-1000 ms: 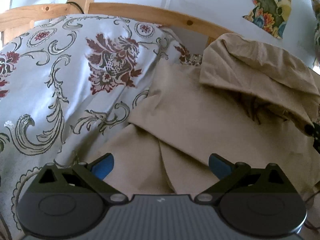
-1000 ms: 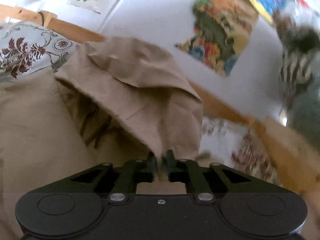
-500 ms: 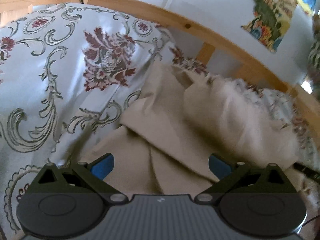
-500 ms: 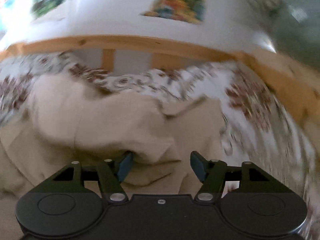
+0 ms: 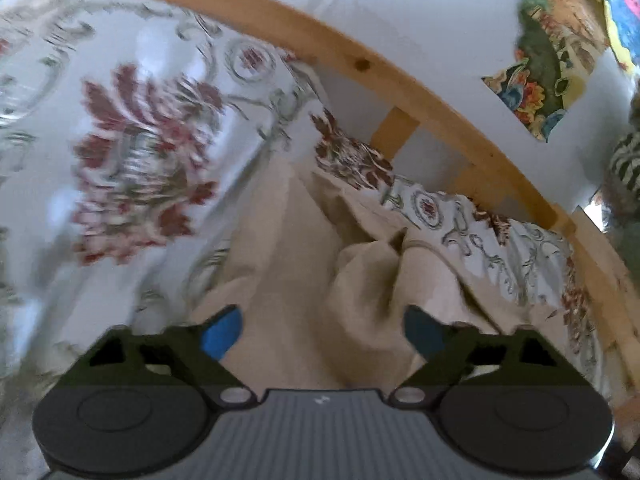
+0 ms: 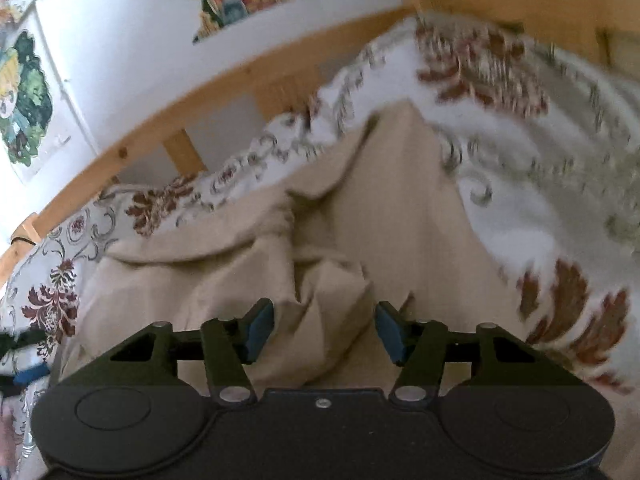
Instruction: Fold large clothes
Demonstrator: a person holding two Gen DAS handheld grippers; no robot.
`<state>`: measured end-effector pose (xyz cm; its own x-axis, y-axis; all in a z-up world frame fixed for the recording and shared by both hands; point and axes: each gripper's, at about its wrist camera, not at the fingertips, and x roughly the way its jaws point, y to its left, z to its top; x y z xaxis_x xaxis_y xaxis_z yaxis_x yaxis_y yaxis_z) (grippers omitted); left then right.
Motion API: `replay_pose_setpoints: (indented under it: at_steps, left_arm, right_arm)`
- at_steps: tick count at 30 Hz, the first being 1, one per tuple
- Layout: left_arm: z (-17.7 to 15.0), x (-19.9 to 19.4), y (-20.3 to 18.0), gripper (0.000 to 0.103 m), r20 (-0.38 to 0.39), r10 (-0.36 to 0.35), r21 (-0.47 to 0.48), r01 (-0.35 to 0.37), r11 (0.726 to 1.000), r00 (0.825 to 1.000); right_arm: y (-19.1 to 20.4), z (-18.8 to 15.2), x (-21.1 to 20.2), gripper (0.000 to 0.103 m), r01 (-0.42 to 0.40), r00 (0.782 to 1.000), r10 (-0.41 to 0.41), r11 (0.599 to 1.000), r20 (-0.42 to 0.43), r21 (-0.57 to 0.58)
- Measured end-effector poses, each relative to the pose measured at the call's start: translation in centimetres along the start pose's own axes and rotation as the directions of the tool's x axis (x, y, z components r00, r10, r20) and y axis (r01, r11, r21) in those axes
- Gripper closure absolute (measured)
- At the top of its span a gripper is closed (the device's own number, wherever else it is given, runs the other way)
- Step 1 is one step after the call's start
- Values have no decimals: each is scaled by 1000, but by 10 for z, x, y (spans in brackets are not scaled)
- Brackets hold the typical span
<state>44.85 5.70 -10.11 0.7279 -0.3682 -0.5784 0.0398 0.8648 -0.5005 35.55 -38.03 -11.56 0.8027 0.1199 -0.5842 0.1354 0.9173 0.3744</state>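
A large beige garment (image 5: 288, 264) lies crumpled on a bed with a floral sheet (image 5: 132, 152). It also shows in the right wrist view (image 6: 360, 216), with a bunched fold in its middle. My left gripper (image 5: 322, 330) is open and empty, low over the garment's near part. My right gripper (image 6: 325, 332) is open and empty, its blue pads on either side of a raised fold of the cloth without closing on it.
A wooden bed rail (image 5: 400, 80) runs along the far side, against a white wall with colourful pictures (image 5: 552, 52). The same rail (image 6: 224, 84) shows in the right wrist view. The floral sheet (image 6: 540, 168) spreads to the right of the garment.
My right gripper was shut on a lifted part of the garment; it has opened, and the cloth has dropped onto the bed in a heap. Both grippers have moved, and the left stays open.
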Motion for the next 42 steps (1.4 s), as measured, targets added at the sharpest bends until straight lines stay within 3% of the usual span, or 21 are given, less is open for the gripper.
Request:
replay_pose_setpoints:
  at_steps: [1, 3, 5, 7, 11, 13, 15, 16, 17, 19, 21, 24, 26, 27, 30, 34, 38, 42]
  left_arm:
    - [4, 9, -4, 28, -25, -20, 2, 20, 1000, 999]
    - [6, 23, -12, 44, -68, -33, 27, 35, 999, 997]
    - [3, 40, -21, 99, -141, 11, 69, -1, 998, 990]
    - [-3, 47, -29, 101, -161, 47, 86, -33, 996, 986]
    - [-13, 50, -44, 101, -139, 124, 170, -100, 980, 983]
    - [-12, 45, -50, 98, -127, 141, 189, -115, 975, 982]
    - [-10, 30, -53, 91, -82, 157, 191, -139, 972, 984]
    - [-9, 19, -57, 76, -44, 153, 205, -141, 968, 987]
    - [-9, 11, -61, 53, -14, 144, 219, -137, 966, 990]
    - [-10, -1, -70, 36, 67, 116, 243, -129, 961, 991]
    - [-9, 3, -86, 35, 114, 92, 294, -122, 948, 989]
    - [-8, 30, -112, 35, 127, 145, 370, -182, 911, 981]
    - [-11, 57, -118, 34, 96, 279, 425, -292, 857, 956]
    - [-13, 68, -116, 34, 83, 314, 430, -318, 845, 946]
    - [-19, 84, -109, 29, 54, 340, 407, -332, 851, 939]
    - [-18, 81, -97, 19, 9, 360, 346, -341, 874, 933]
    - [-14, 44, -87, 11, 3, 325, 272, -313, 910, 946]
    - [-23, -7, -84, 4, 45, 306, 294, -305, 906, 951]
  right_arm:
    - [-2, -3, 1, 64, -27, 1000, 27, 1000, 12, -5]
    - [1, -7, 0, 76, -50, 998, 53, 996, 45, -73]
    - [7, -6, 0, 88, -39, 997, 48, 990, 65, -135]
    - [11, -1, -1, 95, -3, 994, 23, 983, 107, -185]
    - [17, 10, -4, 95, 57, 984, -9, 962, 176, -268]
    - [17, 8, 5, 82, 91, 990, -57, 955, 126, -283]
    - [15, 5, 4, 74, 109, 989, -72, 947, 132, -300]
    - [15, 4, 1, 63, 128, 985, -85, 940, 148, -315]
    - [16, 4, -1, 57, 151, 981, -100, 933, 166, -326]
    - [21, 6, -7, 50, 198, 966, -124, 919, 227, -341]
    - [27, 8, -7, 48, 235, 947, -132, 907, 292, -351]
    - [39, 17, 12, 43, 228, 940, -94, 888, 327, -401]
    - [44, 13, 29, 44, 245, 943, -106, 864, 316, -440]
    - [46, 10, 35, 45, 260, 944, -122, 845, 305, -467]
    - [39, -4, 53, 44, 276, 955, -165, 799, 246, -535]
    - [27, -2, 55, 39, 238, 967, -150, 827, 208, -509]
    - [23, 1, 31, 36, 213, 970, -120, 839, 211, -500]
    - [26, 1, -12, 27, 183, 974, -88, 848, 208, -497]
